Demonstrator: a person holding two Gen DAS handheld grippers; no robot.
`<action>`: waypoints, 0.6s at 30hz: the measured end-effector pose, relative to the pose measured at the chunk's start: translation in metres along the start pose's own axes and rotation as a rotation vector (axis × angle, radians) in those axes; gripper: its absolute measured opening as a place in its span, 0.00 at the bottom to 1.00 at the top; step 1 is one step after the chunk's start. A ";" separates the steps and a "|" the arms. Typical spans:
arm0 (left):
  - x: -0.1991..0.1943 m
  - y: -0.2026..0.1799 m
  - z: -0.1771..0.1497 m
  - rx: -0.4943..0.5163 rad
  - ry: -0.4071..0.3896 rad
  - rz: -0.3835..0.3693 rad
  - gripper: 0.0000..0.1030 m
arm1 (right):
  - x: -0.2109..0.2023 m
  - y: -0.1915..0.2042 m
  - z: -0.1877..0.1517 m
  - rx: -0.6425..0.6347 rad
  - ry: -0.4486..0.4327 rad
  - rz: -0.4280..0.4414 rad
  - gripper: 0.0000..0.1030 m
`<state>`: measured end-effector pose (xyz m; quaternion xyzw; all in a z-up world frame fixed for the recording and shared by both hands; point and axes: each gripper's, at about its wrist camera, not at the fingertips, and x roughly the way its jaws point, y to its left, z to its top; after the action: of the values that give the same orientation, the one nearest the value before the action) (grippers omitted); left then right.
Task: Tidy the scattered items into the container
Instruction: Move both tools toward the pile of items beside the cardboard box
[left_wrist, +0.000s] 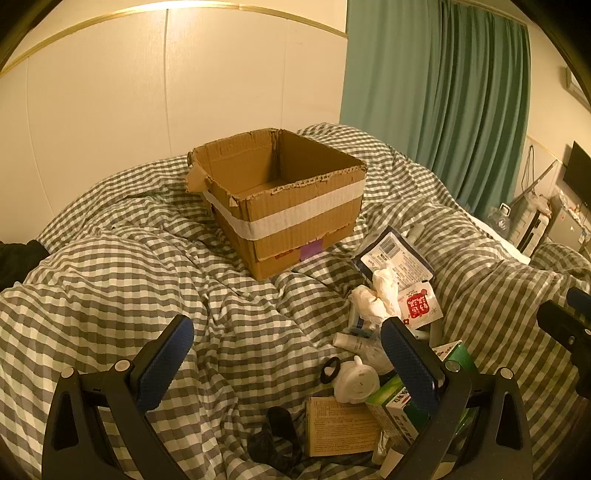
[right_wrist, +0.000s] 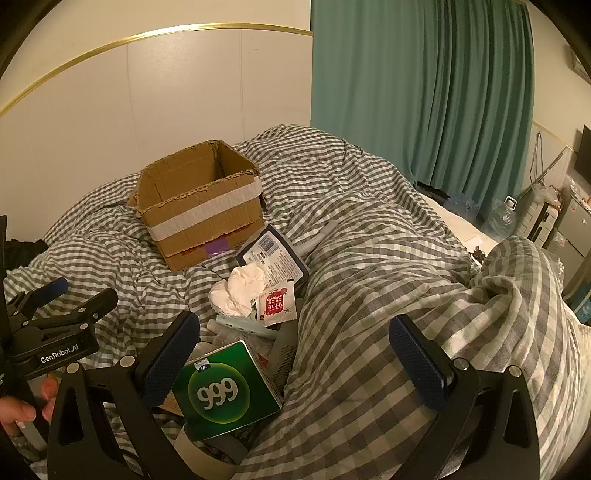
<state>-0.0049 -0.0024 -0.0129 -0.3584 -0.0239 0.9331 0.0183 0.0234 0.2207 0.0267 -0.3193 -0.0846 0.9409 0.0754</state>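
An open cardboard box (left_wrist: 280, 195) (right_wrist: 201, 206) with a white tape band stands on the checked duvet, and it looks empty. To its right lies a heap of small items: a dark barcode pouch (left_wrist: 397, 254) (right_wrist: 275, 256), crumpled white tissue (left_wrist: 373, 299) (right_wrist: 240, 288), a red-and-white sachet (left_wrist: 419, 304) (right_wrist: 277, 304), a white lidded cap (left_wrist: 356, 382), a tan carton (left_wrist: 341, 426) and a green "999" box (right_wrist: 225, 391). My left gripper (left_wrist: 286, 354) is open above the duvet, left of the heap. My right gripper (right_wrist: 295, 354) is open over the heap's right edge.
The checked duvet (left_wrist: 147, 295) is rumpled, with a raised fold (right_wrist: 406, 295) to the right of the heap. A black item (left_wrist: 273, 439) lies near the tan carton. A cream wall stands behind the box and green curtains (right_wrist: 424, 92) hang at the right. A hand (right_wrist: 18, 410) holds the left gripper.
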 end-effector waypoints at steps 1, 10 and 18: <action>0.000 0.000 0.000 0.000 0.001 0.000 1.00 | 0.000 0.000 0.000 0.000 0.000 0.001 1.00; 0.002 -0.001 -0.001 0.001 0.011 -0.002 1.00 | 0.000 0.001 0.001 0.002 -0.003 0.007 1.00; 0.003 -0.001 -0.001 0.000 0.017 -0.003 1.00 | 0.000 0.001 0.001 -0.001 -0.005 0.015 1.00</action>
<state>-0.0070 -0.0013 -0.0155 -0.3660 -0.0241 0.9301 0.0199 0.0224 0.2193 0.0267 -0.3175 -0.0827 0.9422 0.0679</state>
